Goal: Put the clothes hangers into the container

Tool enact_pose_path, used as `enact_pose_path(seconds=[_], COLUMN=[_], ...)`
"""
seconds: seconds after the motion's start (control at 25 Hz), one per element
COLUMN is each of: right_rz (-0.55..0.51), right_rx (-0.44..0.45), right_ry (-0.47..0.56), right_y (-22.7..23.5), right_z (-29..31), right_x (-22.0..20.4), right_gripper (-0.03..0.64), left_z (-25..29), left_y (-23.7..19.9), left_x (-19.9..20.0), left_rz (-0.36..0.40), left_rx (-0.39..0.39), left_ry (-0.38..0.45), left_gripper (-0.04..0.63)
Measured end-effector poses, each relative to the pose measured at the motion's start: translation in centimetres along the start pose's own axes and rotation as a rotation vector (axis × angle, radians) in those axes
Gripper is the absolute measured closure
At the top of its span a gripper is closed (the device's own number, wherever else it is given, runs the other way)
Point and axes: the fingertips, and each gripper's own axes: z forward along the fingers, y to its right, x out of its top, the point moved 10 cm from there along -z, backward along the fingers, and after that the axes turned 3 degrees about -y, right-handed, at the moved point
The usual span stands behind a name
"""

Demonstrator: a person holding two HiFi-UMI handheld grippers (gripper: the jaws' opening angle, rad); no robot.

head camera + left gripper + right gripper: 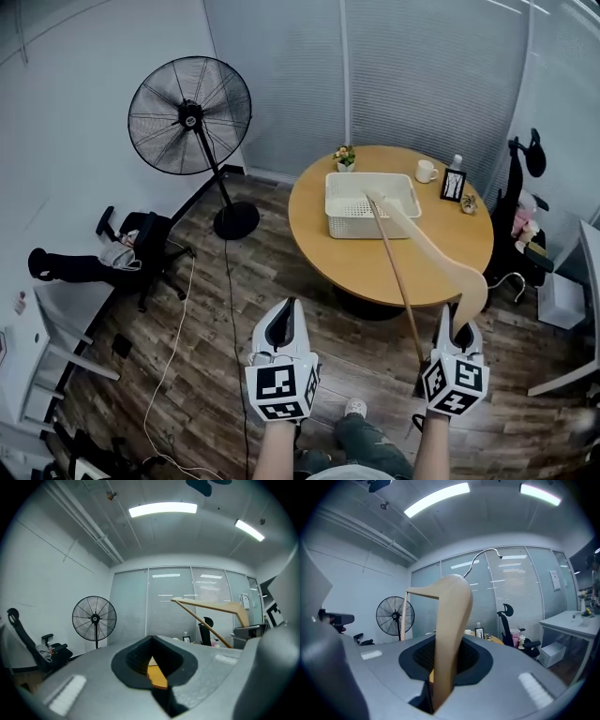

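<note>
Right gripper (459, 330) clamps hanger (424, 242) end, body jutting ahead toward basket (372, 221) for drop-in; left gripper (281, 314) fingers together, empty.

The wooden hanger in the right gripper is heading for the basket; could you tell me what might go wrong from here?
1. The right gripper clamps the wooden hanger only at one end, so its long free length could pivot or slip in the jaws.
2. The hanger's far end is over the white basket; a sideways swing might knock the mug or picture frame nearby.
3. The metal hook sticks out and could snag the basket's rim.
</note>
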Motion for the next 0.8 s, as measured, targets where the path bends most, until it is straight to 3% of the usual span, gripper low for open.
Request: enact_pose_path(seconds=[0.32, 0.52, 0.8], right_rz=[-0.017, -0.017, 0.007], right_rx=[0.051, 0.073, 0.089], right_ry=[-0.012, -0.025, -0.062], right_y=[2.6, 3.3, 3.8], right_z=[6.7, 9.4, 12.4], right_x=[1.7, 1.9, 1.6], right_gripper=[0.545, 0.589, 0.589], left_z=[5.7, 8.0, 10.4], left_y=[1.9, 2.7, 2.3], left_x=[1.1, 0.8, 0.6], left_rz=[-0.005, -0.016, -0.014], left_rx=[0.051, 0.059, 0.074], left_ry=[0.011, -0.005, -0.023], left_gripper=[0.595, 0.595, 0.595])
